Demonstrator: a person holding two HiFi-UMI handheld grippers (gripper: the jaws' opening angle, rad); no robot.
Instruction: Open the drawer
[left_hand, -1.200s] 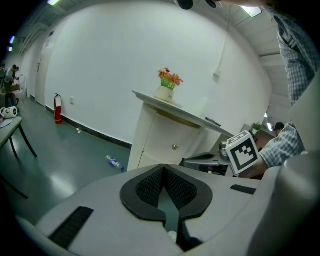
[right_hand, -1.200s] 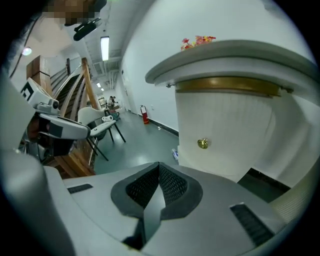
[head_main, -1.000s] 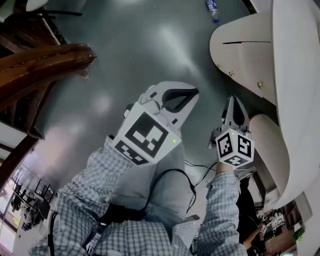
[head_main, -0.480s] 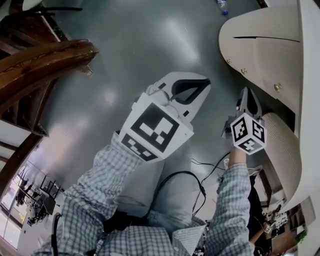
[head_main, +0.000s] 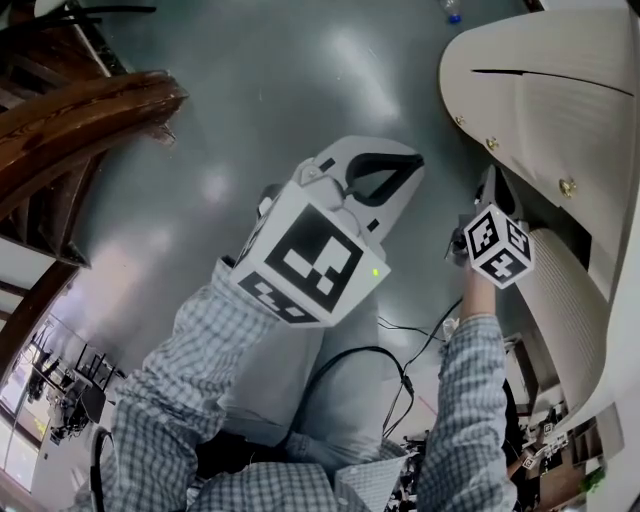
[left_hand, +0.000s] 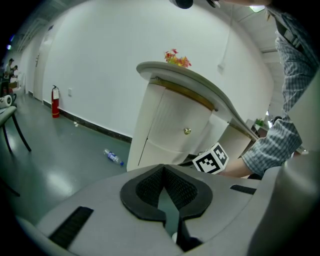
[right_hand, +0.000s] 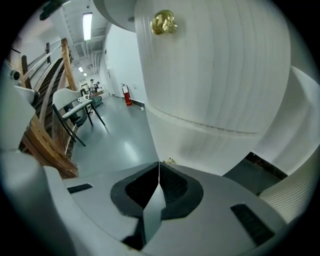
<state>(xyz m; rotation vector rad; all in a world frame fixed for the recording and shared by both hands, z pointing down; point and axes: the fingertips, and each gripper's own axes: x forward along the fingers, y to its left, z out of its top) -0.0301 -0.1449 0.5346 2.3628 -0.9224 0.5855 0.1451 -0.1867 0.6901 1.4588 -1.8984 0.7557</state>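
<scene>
Hovering close before the curved white cabinet (head_main: 545, 95), the right gripper (right_hand: 159, 165) is seen with its jaws pressed together and nothing between them, while the left gripper (left_hand: 163, 170) is held farther out over the grey floor (head_main: 250, 90), likewise closed and empty. The drawer (right_hand: 215, 65), taken here to be the ribbed front carrying the brass knob (right_hand: 164, 22), is shut, and in the right gripper view that knob sits high above the line of the jaws, well apart from them. The chief risk is judged to lie there: with the jaws closed the knob cannot be grasped, and if the gripper is pushed on as it is, the front would only be nudged or the knob glanced off. A small, round, polished knob could also be lost from the pads if it is caught off-centre or pulled at an angle to the drawer's travel. Several similar knobs are visible along the cabinet in the head view, so the wrong front could be chosen. A dark gap (right_hand: 260, 167) is shown beside a lower panel; which panel it belongs to cannot be told.
</scene>
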